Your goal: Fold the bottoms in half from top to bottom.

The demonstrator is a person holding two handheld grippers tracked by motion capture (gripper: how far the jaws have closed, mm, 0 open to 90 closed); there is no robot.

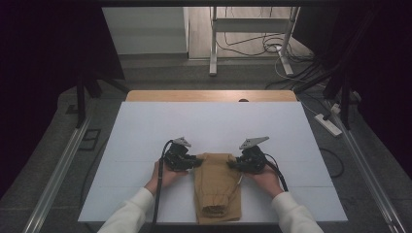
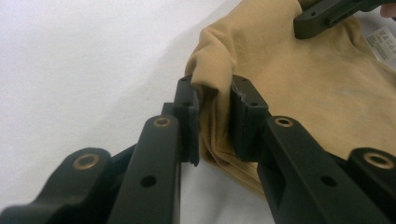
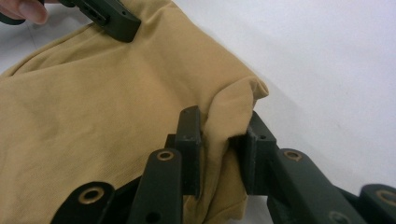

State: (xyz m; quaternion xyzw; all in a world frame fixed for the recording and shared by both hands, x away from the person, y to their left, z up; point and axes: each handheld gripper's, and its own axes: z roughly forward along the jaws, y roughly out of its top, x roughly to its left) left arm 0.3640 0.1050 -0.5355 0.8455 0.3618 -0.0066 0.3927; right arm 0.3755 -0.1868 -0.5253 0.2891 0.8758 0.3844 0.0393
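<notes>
— Where does the folding stand?

— The tan garment point(image 1: 217, 187) lies folded narrow near the white table's point(image 1: 145, 131) front edge. The left gripper point(image 1: 193, 161) and right gripper point(image 1: 232, 164) each pinch a far corner — grasp made, the fold itself left.

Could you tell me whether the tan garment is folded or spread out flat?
Folded: the tan garment lies as a narrow, layered strip on the table.

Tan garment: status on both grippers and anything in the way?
Left gripper shut on tan garment, left top corner. Right gripper shut on right top corner. Garment folded, flat on white table. Nothing in the way.
</notes>
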